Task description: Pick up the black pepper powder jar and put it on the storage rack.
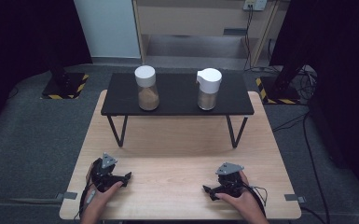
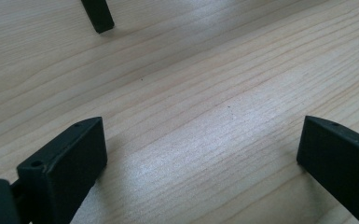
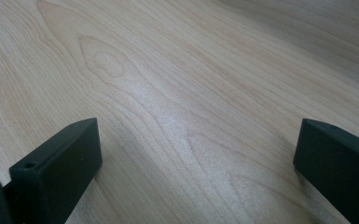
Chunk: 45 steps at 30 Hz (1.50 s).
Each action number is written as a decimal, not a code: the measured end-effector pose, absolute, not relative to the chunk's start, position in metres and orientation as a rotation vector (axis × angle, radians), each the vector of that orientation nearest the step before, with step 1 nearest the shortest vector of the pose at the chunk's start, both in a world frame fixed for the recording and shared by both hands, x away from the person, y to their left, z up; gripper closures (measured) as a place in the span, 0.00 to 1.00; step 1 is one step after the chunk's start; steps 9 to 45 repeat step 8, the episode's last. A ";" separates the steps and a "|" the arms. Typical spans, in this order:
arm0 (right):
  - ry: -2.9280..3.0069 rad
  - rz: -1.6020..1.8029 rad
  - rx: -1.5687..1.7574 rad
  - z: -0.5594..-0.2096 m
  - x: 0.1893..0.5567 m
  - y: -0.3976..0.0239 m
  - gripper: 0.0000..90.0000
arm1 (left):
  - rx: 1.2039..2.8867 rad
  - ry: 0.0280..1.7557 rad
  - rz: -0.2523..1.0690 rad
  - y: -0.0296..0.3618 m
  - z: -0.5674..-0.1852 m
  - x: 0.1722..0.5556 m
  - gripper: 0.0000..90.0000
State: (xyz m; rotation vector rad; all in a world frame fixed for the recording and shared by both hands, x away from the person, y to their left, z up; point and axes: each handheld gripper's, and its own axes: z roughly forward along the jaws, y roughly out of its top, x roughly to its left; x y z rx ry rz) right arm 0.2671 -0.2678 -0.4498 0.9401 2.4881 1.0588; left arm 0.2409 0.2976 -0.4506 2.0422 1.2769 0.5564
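Note:
Two glass jars with white lids stand on a black raised shelf (image 1: 177, 107) at the far side of the wooden table (image 1: 177, 154). The left jar (image 1: 147, 88) holds brown powder; the right jar (image 1: 208, 89) has a spouted lid and a greyer fill. My left gripper (image 1: 127, 177) rests on the table near the front left, open, with bare wood between its jaws (image 2: 200, 140). My right gripper (image 1: 207, 190) rests at the front right, also open, nothing between its jaws (image 3: 196, 140). Both point toward the table's middle.
The shelf stands on thin black legs; one leg foot (image 2: 98, 16) appears ahead of the left gripper. Beyond the table are stand bases with yellow-black tape (image 1: 65, 86), cables (image 1: 303, 121) on the grey floor and a wooden cabinet (image 1: 200, 18).

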 end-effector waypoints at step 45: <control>2.489 1.058 0.940 -0.450 0.267 -0.268 0.02 | 2.038 1.279 0.564 0.297 -0.451 0.239 0.02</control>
